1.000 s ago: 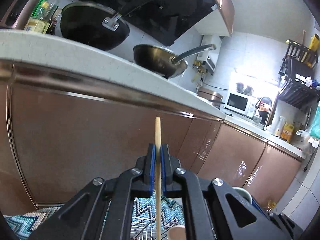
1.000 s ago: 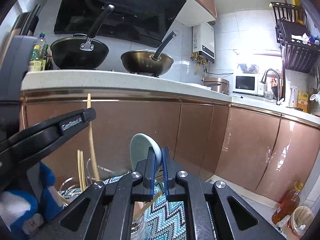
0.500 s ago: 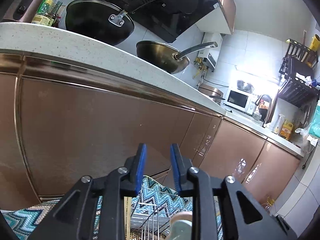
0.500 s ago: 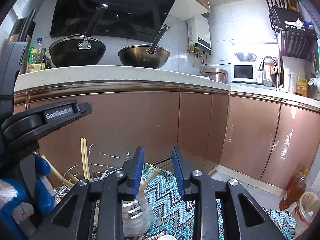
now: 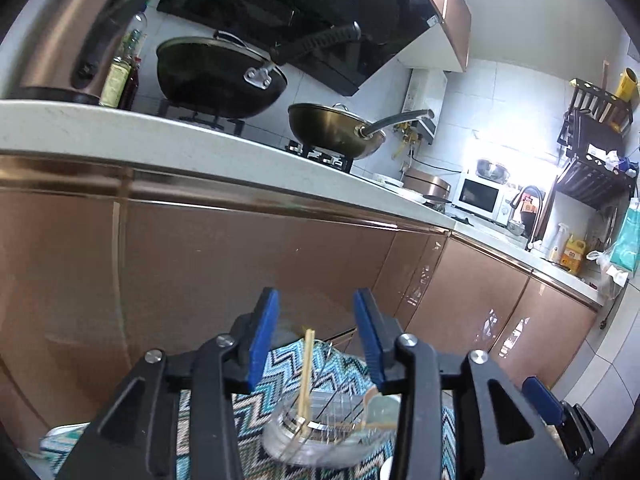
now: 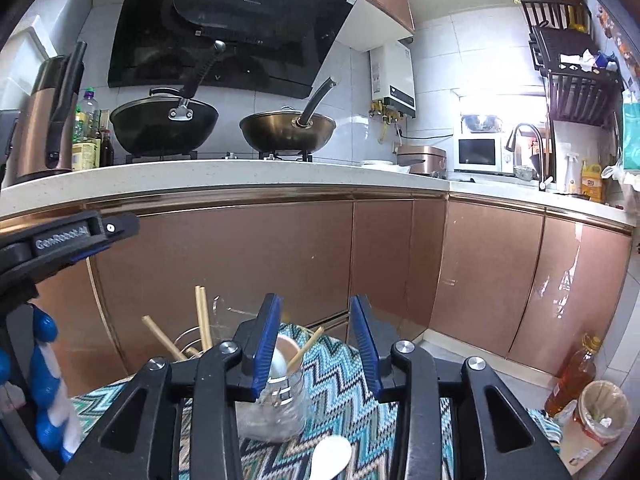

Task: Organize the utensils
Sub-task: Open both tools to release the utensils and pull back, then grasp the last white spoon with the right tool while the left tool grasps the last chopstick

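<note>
Both tools spread, empty.
Left tool [image 5: 316, 336] above glass jar [image 5: 320, 428] holding a chopstick [image 5: 306, 376]; right tool [image 6: 316, 344] over small jar [image 6: 280, 408], white spoon [image 6: 330, 456] beside it.

left gripper [image 5: 315, 336] fingers spread; right gripper [image 6: 316, 342] likewise

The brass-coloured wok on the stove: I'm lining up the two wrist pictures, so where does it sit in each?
Left wrist view: the brass-coloured wok sits upper centre, right of the black wok, its handle pointing right.
Right wrist view: the same wok sits upper centre-left, handle rising up and right.
Shared landmark: the white microwave further right along the counter.
</note>
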Motion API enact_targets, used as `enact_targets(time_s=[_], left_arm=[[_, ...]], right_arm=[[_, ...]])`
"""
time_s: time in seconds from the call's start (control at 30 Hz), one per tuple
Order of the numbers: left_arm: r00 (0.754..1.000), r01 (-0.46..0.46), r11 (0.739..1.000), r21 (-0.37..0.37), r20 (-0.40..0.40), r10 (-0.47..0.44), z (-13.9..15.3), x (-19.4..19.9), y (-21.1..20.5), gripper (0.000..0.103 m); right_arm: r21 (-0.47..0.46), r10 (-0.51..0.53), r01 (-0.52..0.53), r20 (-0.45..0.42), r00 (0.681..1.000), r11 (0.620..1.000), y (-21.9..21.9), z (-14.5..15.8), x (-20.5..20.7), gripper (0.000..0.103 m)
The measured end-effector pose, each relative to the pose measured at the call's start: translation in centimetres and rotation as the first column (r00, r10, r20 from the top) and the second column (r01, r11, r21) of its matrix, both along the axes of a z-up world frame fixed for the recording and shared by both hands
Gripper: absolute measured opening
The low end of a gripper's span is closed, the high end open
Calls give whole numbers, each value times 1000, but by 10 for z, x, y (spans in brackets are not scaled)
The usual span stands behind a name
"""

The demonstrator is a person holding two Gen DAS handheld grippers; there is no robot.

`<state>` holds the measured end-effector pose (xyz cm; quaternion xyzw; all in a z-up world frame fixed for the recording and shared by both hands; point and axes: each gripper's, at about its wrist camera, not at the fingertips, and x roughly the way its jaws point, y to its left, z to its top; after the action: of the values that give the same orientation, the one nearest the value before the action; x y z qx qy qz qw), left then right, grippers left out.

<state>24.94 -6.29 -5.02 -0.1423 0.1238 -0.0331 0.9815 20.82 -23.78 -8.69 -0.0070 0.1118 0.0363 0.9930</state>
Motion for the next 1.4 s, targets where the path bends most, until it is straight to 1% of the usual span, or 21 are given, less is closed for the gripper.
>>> enact_targets(time_s=[0.17,0.27,0.37,0.43,0.53,0.67,0.83,0.97,1.0,1.1,1.23,1.4], left_arm=[[999,-14,1000,19,-29,15,7,-40,21,43],[997,-21,999,30,-72,23,7,-61,37,43],[994,-39,999,34,-97,42,5,-82,53,43],[994,-46,998,41,-102,50,3,-98,64,43],[991,-56,997,52,-117,62,3,-114,77,43],[988,-61,998,31,-137,64,3,-133,90,43],[989,-39,999,20,-145,41,2,-160,93,43],[986,-20,1000,7,-166,21,0,-174,95,43],[985,-16,1000,7,-172,17,1,-172,95,43],[981,-2,1000,-4,-192,1,-4,-180,96,43],[974,10,1000,-9,-226,-12,-13,-179,97,43],[964,6,1000,-19,-267,-10,-25,-171,102,43]], right_arm=[[-2,-12,11,-28,1000,1000,-3,4,-31,35],[-7,-34,34,-51,998,999,-10,2,-52,36],[11,-57,58,-71,996,998,-20,2,-69,38],[17,-77,78,-77,994,997,-26,3,-82,42],[17,-98,100,-88,991,995,-31,3,-98,43],[35,-101,105,-100,990,994,-32,4,-114,43],[35,-96,100,-116,989,994,-25,6,-130,43],[32,-85,89,-118,989,996,-19,8,-146,43],[32,-82,87,-119,990,996,-18,9,-149,43],[25,-79,82,-117,990,996,-14,14,-156,44],[19,-79,81,-115,990,997,-13,17,-160,47],[17,-80,82,-130,988,996,-13,14,-160,47]])
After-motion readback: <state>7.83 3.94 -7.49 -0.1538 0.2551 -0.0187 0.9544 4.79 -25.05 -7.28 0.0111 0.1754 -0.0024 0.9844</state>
